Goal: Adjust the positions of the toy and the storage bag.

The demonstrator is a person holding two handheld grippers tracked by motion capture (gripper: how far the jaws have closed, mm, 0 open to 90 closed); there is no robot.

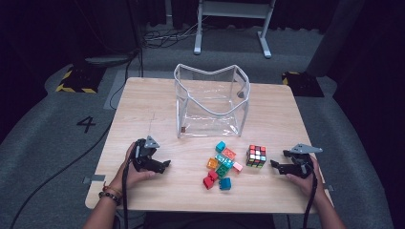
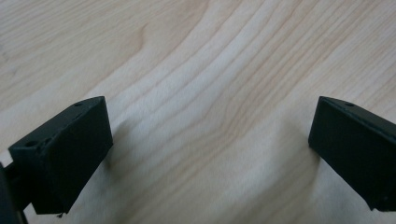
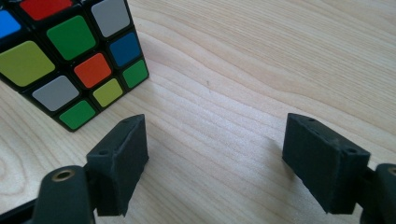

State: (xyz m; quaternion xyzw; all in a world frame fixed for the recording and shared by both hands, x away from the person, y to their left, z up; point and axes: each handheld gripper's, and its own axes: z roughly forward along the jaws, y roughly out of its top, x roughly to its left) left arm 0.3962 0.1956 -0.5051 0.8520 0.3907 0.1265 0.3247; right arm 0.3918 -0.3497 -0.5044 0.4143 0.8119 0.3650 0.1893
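Right tool with blocky matte-black jaws spread and empty, glossy puzzle cube near, left tool likewise agape over pale grained wood table.

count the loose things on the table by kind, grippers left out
Clear plastic zip bag: 1
Multicoloured puzzle cube: 1
Small translucent building bricks, in teal, orange, green, red, blue and pink: about 8, since a few overlap
Total: about 10
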